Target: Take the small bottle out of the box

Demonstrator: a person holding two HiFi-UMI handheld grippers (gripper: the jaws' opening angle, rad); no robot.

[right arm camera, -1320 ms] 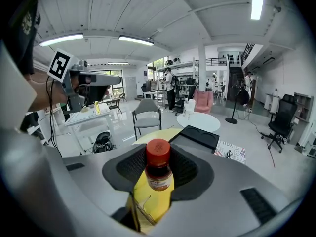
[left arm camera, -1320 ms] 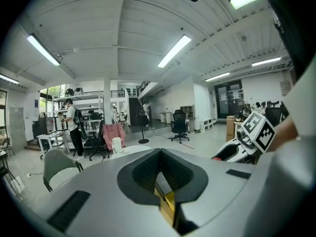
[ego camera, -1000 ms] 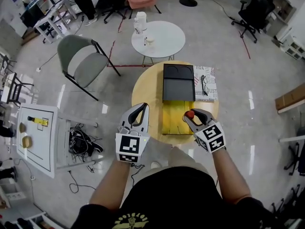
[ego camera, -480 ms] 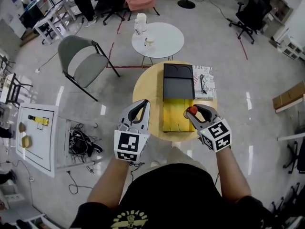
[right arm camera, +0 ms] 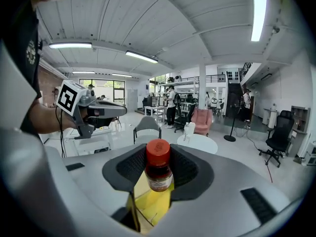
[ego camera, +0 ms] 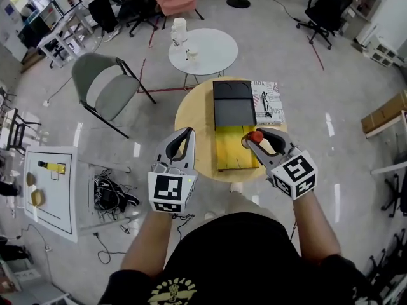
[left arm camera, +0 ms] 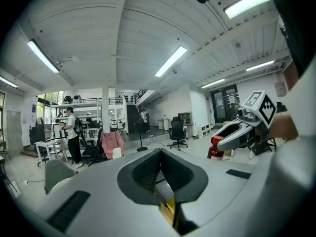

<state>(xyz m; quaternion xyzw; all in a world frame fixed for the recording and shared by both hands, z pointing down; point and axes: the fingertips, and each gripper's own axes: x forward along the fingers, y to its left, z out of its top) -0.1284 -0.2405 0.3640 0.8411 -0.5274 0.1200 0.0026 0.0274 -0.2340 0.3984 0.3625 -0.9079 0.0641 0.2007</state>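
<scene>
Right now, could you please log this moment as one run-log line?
right gripper: shut on small red-capped bottle, held over yellow box | left gripper: shut, empty

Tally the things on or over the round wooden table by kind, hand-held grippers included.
Hand-held grippers: 2 (left hand-held gripper, right hand-held gripper)
Bottle: 1, held in the right one
Box: 1
Magazine: 1
Glasses: 1
Total: 6

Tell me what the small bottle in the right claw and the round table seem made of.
Small bottle: clear glossy body, glass or plastic, cannot tell which; dark reddish contents show through; matte red cap looks plastic. Round table: pale tan matte top, probably wood or laminate; no grain visible.
</scene>
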